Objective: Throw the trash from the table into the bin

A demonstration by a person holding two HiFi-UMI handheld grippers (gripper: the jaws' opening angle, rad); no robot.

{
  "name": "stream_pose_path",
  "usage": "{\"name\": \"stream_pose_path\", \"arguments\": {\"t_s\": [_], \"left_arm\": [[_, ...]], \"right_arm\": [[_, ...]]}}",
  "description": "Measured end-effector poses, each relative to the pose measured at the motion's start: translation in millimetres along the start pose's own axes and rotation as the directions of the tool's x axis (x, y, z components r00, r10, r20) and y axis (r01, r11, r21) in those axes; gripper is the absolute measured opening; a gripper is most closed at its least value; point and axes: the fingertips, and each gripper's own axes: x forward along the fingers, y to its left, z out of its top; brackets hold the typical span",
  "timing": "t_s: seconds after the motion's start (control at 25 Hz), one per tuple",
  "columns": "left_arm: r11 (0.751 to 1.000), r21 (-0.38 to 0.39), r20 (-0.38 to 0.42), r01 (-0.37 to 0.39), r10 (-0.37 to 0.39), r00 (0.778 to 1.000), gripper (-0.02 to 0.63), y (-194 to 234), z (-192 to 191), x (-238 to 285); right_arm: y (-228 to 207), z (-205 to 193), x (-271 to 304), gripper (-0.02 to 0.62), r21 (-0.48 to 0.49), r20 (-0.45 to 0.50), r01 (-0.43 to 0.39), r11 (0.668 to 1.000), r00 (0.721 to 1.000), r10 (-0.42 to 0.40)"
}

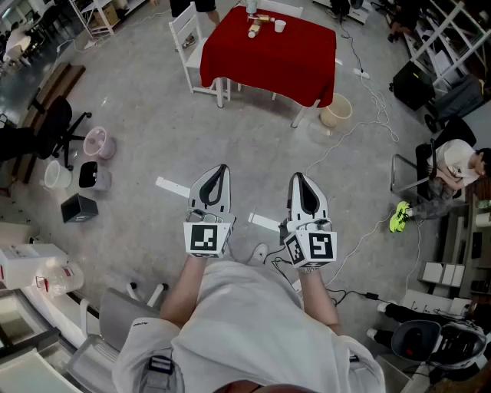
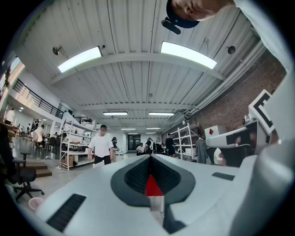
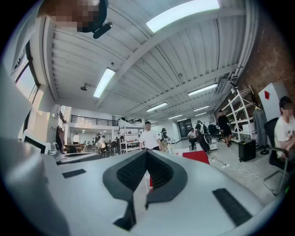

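A table with a red cloth [image 1: 268,57] stands far ahead at the top of the head view. On it lie a white cup [image 1: 279,25], a small brown and white item [image 1: 255,30] and another item [image 1: 252,7]. A beige bin [image 1: 335,112] sits on the floor at the table's right corner. My left gripper [image 1: 221,169] and right gripper [image 1: 296,178] are held level side by side, well short of the table, both shut and empty. The left gripper [image 2: 150,157] shows the red cloth [image 2: 152,186] between its closed jaws. The right gripper [image 3: 146,152] has the red table [image 3: 197,156] beyond it.
A white chair [image 1: 188,40] stands at the table's left. A pink bin [image 1: 97,141], a white pail [image 1: 55,175] and dark boxes [image 1: 79,207] sit at the left by an office chair [image 1: 50,127]. Cables [image 1: 360,138] cross the floor. A seated person [image 1: 454,163] is at the right.
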Motion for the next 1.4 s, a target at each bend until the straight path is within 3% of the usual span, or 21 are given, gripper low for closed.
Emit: {"name": "stream_pose_path", "arguments": {"t_s": [0.6, 1.16, 1.4], "left_arm": [[1.0, 0.015, 0.012, 0.001, -0.001, 1.0, 0.003, -41, 1, 25], [0.998, 0.029, 0.018, -0.058, 0.058, 0.998, 0.003, -72, 3, 41], [0.997, 0.026, 0.012, -0.066, 0.066, 0.998, 0.003, -83, -5, 52]], "right_arm": [[-43, 6, -4, -0.002, 0.0, 0.017, -0.001, 1.0, 1.0, 0.001], [-88, 14, -12, -0.002, -0.002, 0.055, -0.001, 1.0, 0.999, 0.001], [-106, 5, -9, -0.002, 0.009, 0.023, -0.012, 1.0, 1.0, 0.012]]}}
